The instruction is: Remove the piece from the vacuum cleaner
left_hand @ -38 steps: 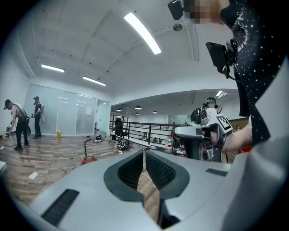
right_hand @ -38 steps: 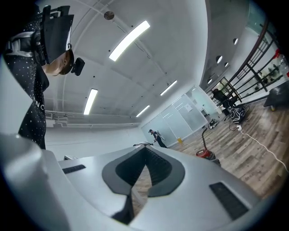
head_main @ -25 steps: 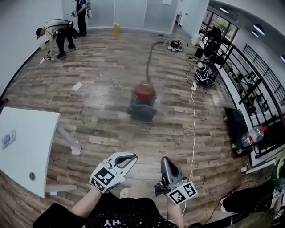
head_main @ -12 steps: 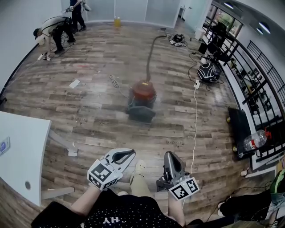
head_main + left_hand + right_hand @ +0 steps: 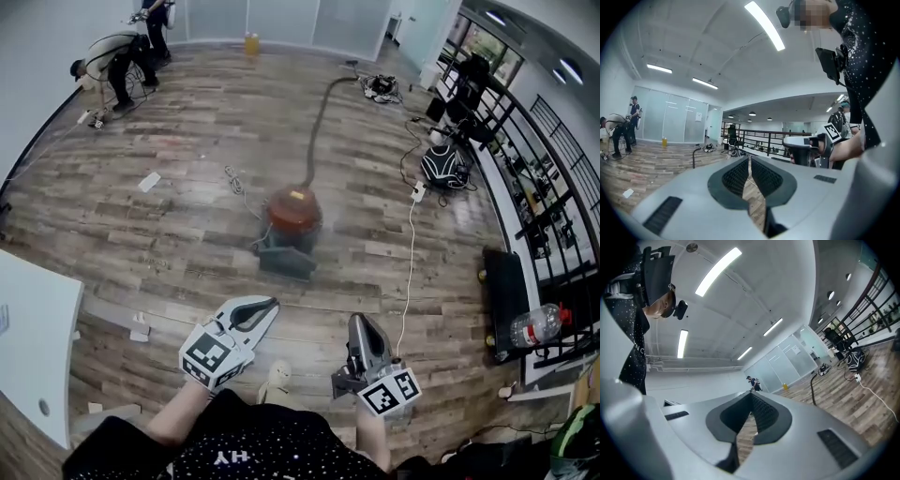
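Approach is the step in hand, by my reckoning, since both tools are well short of the work. Left of the left gripper sits a flat white table. That gripper has its ribbed dark pads closed together with nothing between them. Ahead of both tools, well apart from them, stands the vacuum cleaner. It is a round drum with a glossy orange-red top on a grey base. A dark hose curves away from its lid across the wood-plank floor. Which piece must come off I cannot tell from here. The right gripper is likewise closed and empty. Right of it a thin white cable trails along the planks. To do this well I would bring both tools up square to the drum, open the jaws before arriving, and steer clear of the cable. The lid looks slick, so I would aim for a rim or the hose cuff.
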`<state>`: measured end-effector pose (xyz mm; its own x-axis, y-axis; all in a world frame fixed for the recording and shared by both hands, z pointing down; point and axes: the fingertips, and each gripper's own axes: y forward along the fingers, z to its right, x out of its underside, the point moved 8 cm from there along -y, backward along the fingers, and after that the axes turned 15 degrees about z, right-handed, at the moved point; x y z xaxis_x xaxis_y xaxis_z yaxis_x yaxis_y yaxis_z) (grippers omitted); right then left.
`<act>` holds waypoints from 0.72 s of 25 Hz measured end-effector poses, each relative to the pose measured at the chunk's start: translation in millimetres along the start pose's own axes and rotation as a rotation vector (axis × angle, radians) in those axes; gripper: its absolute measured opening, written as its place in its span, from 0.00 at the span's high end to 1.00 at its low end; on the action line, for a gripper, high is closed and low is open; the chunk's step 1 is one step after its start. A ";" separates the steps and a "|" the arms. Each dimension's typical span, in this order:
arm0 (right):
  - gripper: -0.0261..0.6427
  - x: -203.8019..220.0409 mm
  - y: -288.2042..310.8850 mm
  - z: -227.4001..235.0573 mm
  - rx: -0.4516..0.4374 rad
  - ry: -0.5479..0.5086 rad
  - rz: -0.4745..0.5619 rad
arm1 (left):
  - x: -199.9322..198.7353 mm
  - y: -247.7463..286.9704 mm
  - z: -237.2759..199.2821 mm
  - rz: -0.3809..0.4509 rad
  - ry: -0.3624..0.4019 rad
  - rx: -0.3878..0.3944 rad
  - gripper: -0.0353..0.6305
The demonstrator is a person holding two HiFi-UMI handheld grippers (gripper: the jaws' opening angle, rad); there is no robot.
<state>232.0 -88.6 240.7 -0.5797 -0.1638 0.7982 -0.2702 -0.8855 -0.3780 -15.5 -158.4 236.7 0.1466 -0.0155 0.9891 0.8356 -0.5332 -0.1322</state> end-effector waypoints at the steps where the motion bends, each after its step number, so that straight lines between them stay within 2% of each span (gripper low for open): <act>1: 0.94 -0.9 5.6 9.8 0.004 0.005 -0.002 | 1.4 9.4 -4.9 -0.002 -0.002 -0.004 0.91; 7: 0.94 6.6 29.9 56.3 -0.002 0.050 -0.043 | 10.9 43.0 -16.4 -0.005 -0.033 -0.028 0.91; 12: 0.94 12.4 52.9 70.3 -0.032 0.069 -0.056 | 16.3 52.8 -27.9 -0.033 -0.040 -0.051 0.91; 18: 0.94 17.3 60.4 79.1 -0.023 0.062 -0.062 | 25.9 77.6 -36.9 -0.040 -0.070 -0.013 0.91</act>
<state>266.5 -179.4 268.7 -0.6075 -0.0809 0.7902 -0.3241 -0.8830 -0.3396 33.6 -231.4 254.4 0.1500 0.0652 0.9865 0.8346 -0.5433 -0.0910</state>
